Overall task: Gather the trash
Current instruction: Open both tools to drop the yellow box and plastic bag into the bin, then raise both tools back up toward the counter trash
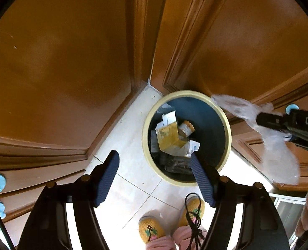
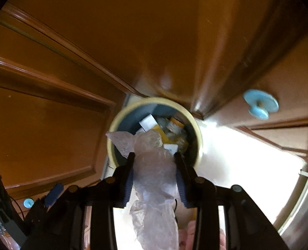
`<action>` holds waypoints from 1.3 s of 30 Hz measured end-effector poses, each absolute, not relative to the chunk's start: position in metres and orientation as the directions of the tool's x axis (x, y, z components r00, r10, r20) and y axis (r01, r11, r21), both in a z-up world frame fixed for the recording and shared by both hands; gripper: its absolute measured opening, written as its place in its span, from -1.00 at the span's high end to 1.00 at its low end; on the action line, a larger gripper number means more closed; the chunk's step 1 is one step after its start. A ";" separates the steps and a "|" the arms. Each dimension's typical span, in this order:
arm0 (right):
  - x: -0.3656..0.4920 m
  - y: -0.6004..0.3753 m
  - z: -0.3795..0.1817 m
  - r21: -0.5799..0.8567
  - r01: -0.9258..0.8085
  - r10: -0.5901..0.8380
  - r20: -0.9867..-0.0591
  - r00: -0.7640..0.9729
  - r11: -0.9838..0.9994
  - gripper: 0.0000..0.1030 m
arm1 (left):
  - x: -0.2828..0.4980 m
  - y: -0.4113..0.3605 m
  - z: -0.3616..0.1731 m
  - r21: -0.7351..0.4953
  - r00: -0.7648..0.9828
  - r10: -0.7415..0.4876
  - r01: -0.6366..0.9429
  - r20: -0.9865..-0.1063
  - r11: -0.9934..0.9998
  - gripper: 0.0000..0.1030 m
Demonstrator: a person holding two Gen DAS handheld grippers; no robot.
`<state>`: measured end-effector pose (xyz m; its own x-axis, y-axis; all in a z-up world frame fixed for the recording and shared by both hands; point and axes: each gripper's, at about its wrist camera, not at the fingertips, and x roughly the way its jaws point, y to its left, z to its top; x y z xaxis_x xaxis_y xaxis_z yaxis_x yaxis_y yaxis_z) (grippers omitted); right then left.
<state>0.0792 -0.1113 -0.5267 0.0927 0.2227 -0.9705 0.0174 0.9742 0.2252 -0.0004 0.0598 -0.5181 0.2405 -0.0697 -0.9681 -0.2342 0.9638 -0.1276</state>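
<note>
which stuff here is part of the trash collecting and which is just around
Part of the job:
- clear plastic bag, held in the right gripper
- trash bin with a cream rim, already holding a yellow carton and papers
- left gripper, open and holding nothing

Just around:
- wooden cabinet doors
- blue knob
- yellow knitted slippers
- tiled floor

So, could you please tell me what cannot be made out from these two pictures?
- Trash bin bottom: left wrist view, covered by boxes; near rim hidden by the left gripper.
- Bin contents: right wrist view, blurred and partly behind the plastic bag.
- Right gripper: cut off at the left wrist view's edge.
</note>
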 end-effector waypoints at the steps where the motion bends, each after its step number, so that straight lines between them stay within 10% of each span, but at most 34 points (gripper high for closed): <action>1: 0.080 -0.109 -0.524 0.228 0.008 0.226 -0.969 0.104 0.974 -0.30 | -0.001 0.061 -0.515 -0.125 0.248 -0.064 -0.239 -0.967 0.963 -0.52; 3: 0.079 -0.106 -0.519 0.221 -0.009 0.220 -0.967 0.127 0.975 -0.66 | -0.001 0.065 -0.507 -0.122 0.266 -0.054 -0.249 -0.962 0.961 -0.58; 20: 0.041 -0.117 -0.484 0.214 -0.023 0.216 -0.969 0.121 0.976 -0.67 | -0.007 0.065 -0.470 -0.121 0.279 -0.040 -0.280 -0.959 0.952 -0.58; 39: -0.013 -0.139 -0.277 0.252 -0.023 0.249 -0.931 0.267 0.967 -0.67 | -0.027 0.026 -0.236 -0.105 0.436 -0.041 -0.124 -0.899 0.987 -0.68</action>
